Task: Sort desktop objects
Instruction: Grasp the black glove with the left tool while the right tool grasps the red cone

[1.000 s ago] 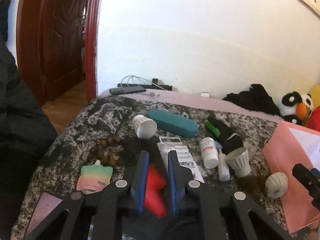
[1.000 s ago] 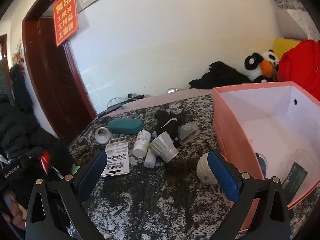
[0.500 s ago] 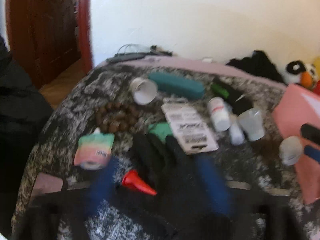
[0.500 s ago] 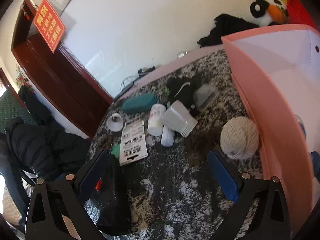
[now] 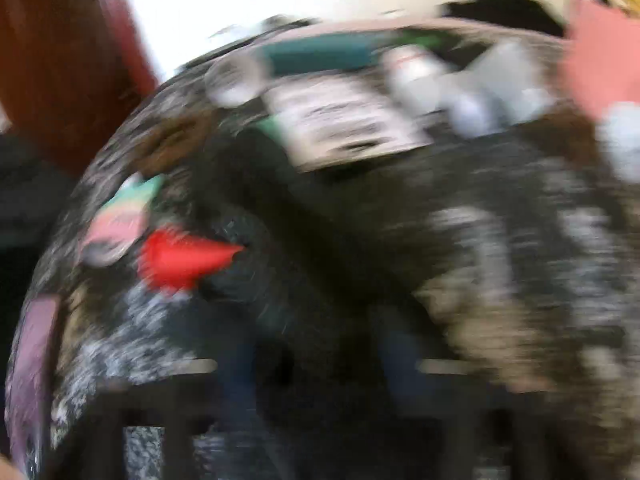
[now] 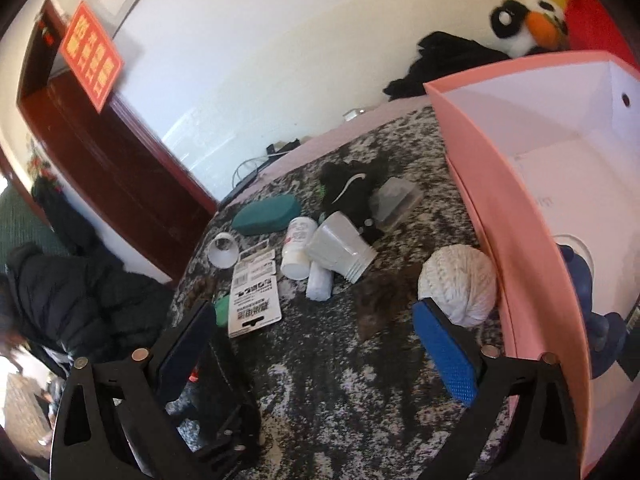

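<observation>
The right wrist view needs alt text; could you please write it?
An open hand-held gripper hovers over a dark mottled tabletop beside a pink box. Ahead lie a white yarn ball, stacked cups, a pill bottle and a teal case.

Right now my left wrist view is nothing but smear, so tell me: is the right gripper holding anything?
Observer: No. The right gripper is open, with nothing between its jaws.
Operator: What's closest to it?
Observer: A white yarn ball, on the table right beside the outer wall of the pink box.
Operator: Anything in that box already?
Observer: Yes, a dark blue object lies inside, near the front wall. I can't tell what it is.
</observation>
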Demonstrator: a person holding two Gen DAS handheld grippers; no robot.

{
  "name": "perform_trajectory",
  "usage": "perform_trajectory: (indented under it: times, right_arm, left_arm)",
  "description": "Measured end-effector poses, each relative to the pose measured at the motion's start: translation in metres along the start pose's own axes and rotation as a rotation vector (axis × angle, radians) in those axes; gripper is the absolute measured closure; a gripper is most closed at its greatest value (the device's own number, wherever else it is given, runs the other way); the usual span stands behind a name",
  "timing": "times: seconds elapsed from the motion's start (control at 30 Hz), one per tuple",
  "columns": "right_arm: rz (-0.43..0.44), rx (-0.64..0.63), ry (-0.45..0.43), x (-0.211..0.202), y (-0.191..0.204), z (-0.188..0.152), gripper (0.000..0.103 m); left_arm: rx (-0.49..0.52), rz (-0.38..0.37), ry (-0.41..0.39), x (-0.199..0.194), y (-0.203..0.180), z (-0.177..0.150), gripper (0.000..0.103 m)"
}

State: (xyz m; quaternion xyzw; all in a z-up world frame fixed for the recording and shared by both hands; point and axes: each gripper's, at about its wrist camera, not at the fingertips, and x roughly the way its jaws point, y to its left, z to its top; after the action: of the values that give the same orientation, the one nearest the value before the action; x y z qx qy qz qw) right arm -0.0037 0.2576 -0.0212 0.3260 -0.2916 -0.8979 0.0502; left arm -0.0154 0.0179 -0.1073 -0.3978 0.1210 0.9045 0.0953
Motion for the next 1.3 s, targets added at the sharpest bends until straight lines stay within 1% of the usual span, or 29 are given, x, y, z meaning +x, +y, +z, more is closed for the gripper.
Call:
perform_trajectory:
  times: [0.03, 0.1, 0.2, 0.27, 0.37, 0.4, 0.47, 0.6, 0.7, 0.77, 0.83, 0.97, 1.0, 1.1, 1.13, 1.2, 1.23, 1.3]
  right_arm:
    - [0.002, -0.001, 0.0, 0.0, 0.0, 0.0, 0.003]
    - [-0.011, -0.02, -0.004, -0.001, 0.003, -0.002, 0.003]
    - [-0.037, -0.058, -0.012, -0.001, 0.009, -0.004, 0.003]
    - [-0.035, -0.067, -0.023, -0.003, 0.011, -0.003, 0.003]
    - [-0.03, -0.072, -0.029, -0.004, 0.012, -0.003, 0.003]
    - [-0.031, -0.071, -0.026, -0.003, 0.012, -0.003, 0.003]
    - [-0.039, -0.079, -0.018, 0.001, 0.015, -0.006, 0.003]
    - [-0.035, -0.164, 0.008, 0.016, 0.042, -0.021, 0.004]
    - [-0.024, -0.343, 0.042, 0.042, 0.089, -0.052, 0.009]
    - [0.0, -0.474, 0.07, 0.06, 0.123, -0.077, 0.014]
    - [0.039, -0.569, 0.111, 0.08, 0.151, -0.102, 0.015]
    - [0.103, -0.575, 0.19, 0.116, 0.18, -0.131, 0.015]
    - [0.103, -0.567, 0.208, 0.126, 0.183, -0.136, 0.015]
    - [0.059, -0.567, 0.251, 0.152, 0.183, -0.15, 0.016]
    - [0.044, -0.564, 0.284, 0.163, 0.18, -0.155, 0.026]
    - [0.022, -0.577, 0.28, 0.168, 0.176, -0.157, 0.046]
    - [0.012, -0.586, 0.271, 0.169, 0.174, -0.157, 0.051]
    - [0.022, -0.562, 0.256, 0.165, 0.17, -0.151, 0.051]
  left_arm:
    - [0.012, -0.033, -0.018, -0.007, -0.004, 0.002, 0.087]
    - [0.04, -0.1, -0.071, -0.025, -0.015, 0.008, 0.089]
    - [0.084, -0.126, -0.238, -0.072, -0.021, 0.02, 0.089]
    - [0.062, -0.138, -0.354, -0.108, -0.009, 0.03, 0.088]
    - [0.02, -0.111, -0.426, -0.134, 0.013, 0.04, 0.086]
    - [-0.002, -0.091, -0.428, -0.135, 0.024, 0.043, 0.086]
    - [-0.06, -0.048, -0.397, -0.127, 0.049, 0.046, 0.086]
    - [-0.189, 0.032, -0.324, -0.108, 0.099, 0.044, 0.086]
    - [-0.272, 0.092, -0.309, -0.107, 0.133, 0.038, 0.086]
    - [-0.311, 0.125, -0.312, -0.108, 0.151, 0.034, 0.085]
    - [-0.339, 0.145, -0.318, -0.111, 0.164, 0.03, 0.085]
    - [-0.35, 0.16, -0.317, -0.114, 0.175, 0.024, 0.083]
    - [-0.346, 0.164, -0.316, -0.113, 0.176, 0.025, 0.083]
    - [-0.325, 0.165, -0.309, -0.109, 0.178, 0.027, 0.082]
    - [-0.322, 0.165, -0.307, -0.109, 0.18, 0.027, 0.082]
    - [-0.326, 0.16, -0.308, -0.108, 0.182, 0.029, 0.082]
    - [-0.332, 0.151, -0.309, -0.108, 0.182, 0.03, 0.082]
    - [-0.342, 0.133, -0.309, -0.108, 0.184, 0.032, 0.082]
